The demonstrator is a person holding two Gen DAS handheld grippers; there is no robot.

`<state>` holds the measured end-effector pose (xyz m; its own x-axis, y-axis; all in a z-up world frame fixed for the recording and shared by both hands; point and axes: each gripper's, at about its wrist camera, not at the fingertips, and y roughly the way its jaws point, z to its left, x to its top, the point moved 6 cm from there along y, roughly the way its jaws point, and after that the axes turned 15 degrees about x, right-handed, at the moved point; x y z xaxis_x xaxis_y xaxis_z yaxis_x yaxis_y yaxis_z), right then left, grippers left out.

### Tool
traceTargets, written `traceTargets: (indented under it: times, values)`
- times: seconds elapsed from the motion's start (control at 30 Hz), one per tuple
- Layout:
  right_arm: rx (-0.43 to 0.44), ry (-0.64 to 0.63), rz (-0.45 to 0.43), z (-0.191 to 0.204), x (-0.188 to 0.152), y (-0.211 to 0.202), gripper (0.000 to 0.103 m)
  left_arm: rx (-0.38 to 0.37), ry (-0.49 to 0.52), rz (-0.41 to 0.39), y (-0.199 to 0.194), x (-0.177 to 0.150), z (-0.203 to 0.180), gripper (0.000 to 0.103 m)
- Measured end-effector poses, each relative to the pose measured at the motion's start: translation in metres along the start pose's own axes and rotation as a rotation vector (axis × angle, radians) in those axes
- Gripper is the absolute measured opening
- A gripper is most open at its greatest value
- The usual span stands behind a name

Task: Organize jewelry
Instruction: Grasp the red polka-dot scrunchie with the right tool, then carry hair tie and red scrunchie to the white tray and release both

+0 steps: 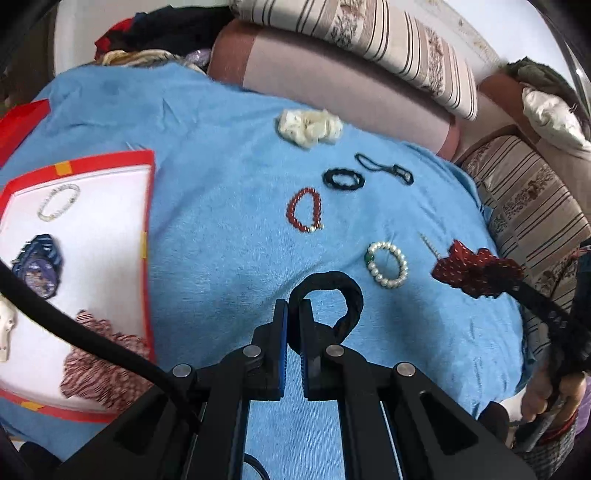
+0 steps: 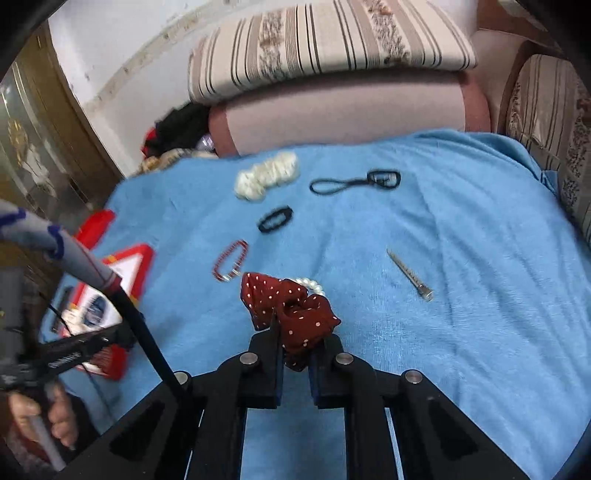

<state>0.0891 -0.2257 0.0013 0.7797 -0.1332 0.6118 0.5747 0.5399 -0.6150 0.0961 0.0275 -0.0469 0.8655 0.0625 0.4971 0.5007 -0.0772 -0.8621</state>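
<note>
My left gripper (image 1: 294,314) is shut on a black fabric hair band (image 1: 341,291) and holds it above the blue towel (image 1: 221,229). My right gripper (image 2: 297,332) is shut on a dark red polka-dot scrunchie (image 2: 291,310), also seen in the left wrist view (image 1: 476,271). On the towel lie a red bead bracelet (image 1: 306,214), a pearl bracelet (image 1: 388,265), a black hair tie (image 1: 343,179), a black cord loop with a clip (image 1: 386,169), a cream scrunchie (image 1: 309,127) and a metal hair clip (image 2: 410,275). A red-rimmed white tray (image 1: 92,229) at the left holds a pearl bracelet (image 1: 59,202), a blue item (image 1: 37,266) and a striped scrunchie (image 1: 99,365).
Striped sofa cushions (image 1: 369,40) and a pink bolster (image 1: 332,81) border the towel at the back and right. A pile of dark clothes (image 1: 162,29) lies at the back left. A black cable (image 1: 74,332) crosses over the tray.
</note>
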Motion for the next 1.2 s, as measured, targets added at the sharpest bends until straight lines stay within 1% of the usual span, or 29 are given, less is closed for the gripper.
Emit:
traceTargets:
  times: [0.1,0.23,0.37,0.53,0.67,0.77,0.93,1.2]
  values:
    - [0.027,-0.003,-0.014,0.015,0.003,-0.007,0.011,0.001,-0.019,-0.029,-0.018,0.0,0.012,0.005]
    - [0.055,-0.045,0.003,0.046,0.003,0.004,0.011,0.04,-0.053,-0.063,-0.036,-0.002,0.04,0.005]
    - [0.108,-0.109,0.04,0.088,0.0,0.03,0.011,0.105,-0.105,-0.075,-0.045,-0.007,0.082,0.005]
    - [0.184,-0.171,0.084,0.138,-0.006,0.071,0.011,0.16,-0.187,-0.058,-0.045,-0.016,0.138,0.005]
    - [0.257,-0.154,0.115,0.163,-0.006,0.105,0.011,0.204,-0.256,-0.034,-0.037,-0.024,0.179,0.005]
    - [0.298,-0.161,0.143,0.183,-0.004,0.135,0.011,0.237,-0.275,-0.02,-0.031,-0.028,0.198,0.005]
    - [0.305,-0.195,0.183,0.211,0.0,0.188,0.012,0.275,-0.282,0.011,-0.015,-0.035,0.217,0.005]
    - [0.261,-0.215,0.252,0.227,0.009,0.265,0.012,0.292,-0.265,0.037,0.006,-0.04,0.221,0.005]
